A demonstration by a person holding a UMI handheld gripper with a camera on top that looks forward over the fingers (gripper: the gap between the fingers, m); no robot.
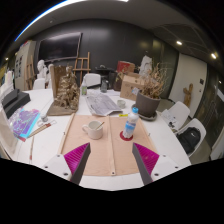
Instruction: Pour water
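Two targets stand upright ahead of my spread, empty gripper (112,170): small clear plastic blue-capped bottle (129,125) right of frame centre, white ceramic mug (94,128) left of it (both beyond my fingertips).

A long white tabletop (45,140) runs ahead of the gripper, white chairs (190,135) beside it, under lit ceiling lights (179,43) and dark far walls (105,45).

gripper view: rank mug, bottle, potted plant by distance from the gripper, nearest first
Gripper open, holding nothing.
1. Mug: just ahead of the fingers, on the brown mat.
2. Bottle: ahead to the right, slightly beyond the mug; close call.
3. Potted plant: beyond the bottle.
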